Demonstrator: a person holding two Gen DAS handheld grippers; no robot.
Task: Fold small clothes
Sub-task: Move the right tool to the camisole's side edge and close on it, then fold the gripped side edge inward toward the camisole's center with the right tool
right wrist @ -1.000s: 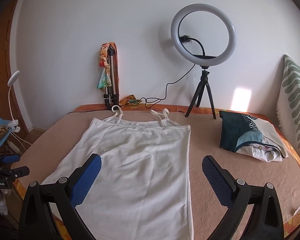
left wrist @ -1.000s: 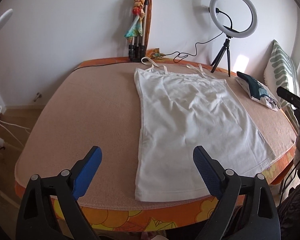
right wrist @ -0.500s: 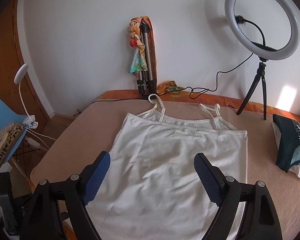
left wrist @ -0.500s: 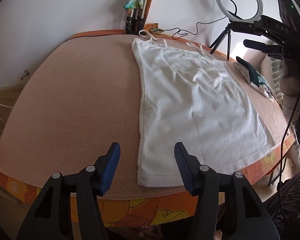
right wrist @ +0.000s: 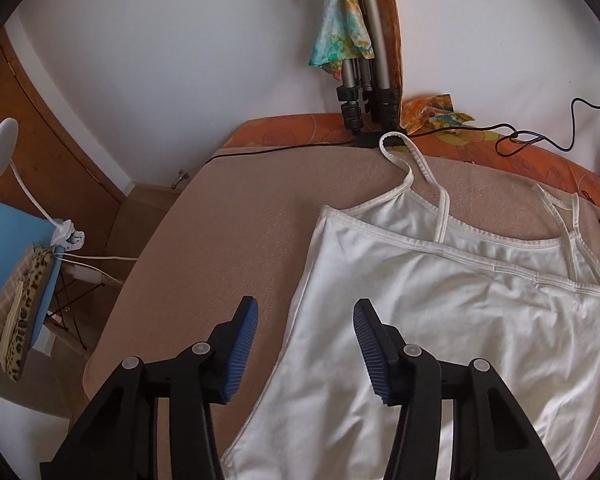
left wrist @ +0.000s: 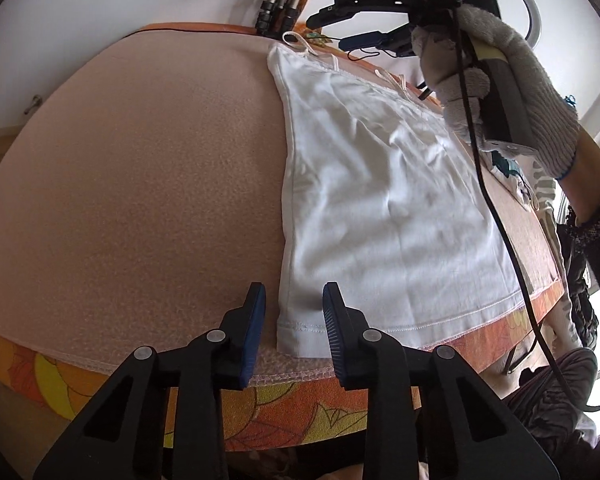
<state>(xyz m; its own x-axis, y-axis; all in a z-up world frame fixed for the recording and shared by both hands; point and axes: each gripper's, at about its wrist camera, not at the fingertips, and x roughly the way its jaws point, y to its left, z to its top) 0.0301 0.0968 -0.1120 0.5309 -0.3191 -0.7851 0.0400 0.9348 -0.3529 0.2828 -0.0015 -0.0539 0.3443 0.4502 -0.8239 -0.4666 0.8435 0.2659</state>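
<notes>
A white strappy top [left wrist: 380,200] lies flat on the tan blanket [left wrist: 140,168], hem toward the near edge, straps toward the wall. My left gripper [left wrist: 294,320] is open, its blue pads either side of the top's near left hem corner, just above it. My right gripper [right wrist: 306,344] is open above the top's [right wrist: 440,320] left side edge, below the left strap. In the left wrist view the right gripper [left wrist: 360,28] shows at the far end, held by a gloved hand.
Folded tripods with a colourful scarf [right wrist: 364,60] stand at the wall behind the straps. A black cable [right wrist: 520,140] runs along the back edge. A folded dark garment [left wrist: 512,168] lies at the right. A chair and lamp [right wrist: 24,232] stand off the left side.
Both grippers moved forward and down toward the top's left edge, and their jaws narrowed. The left one reached the hem corner; the right one swung left toward the strap end.
</notes>
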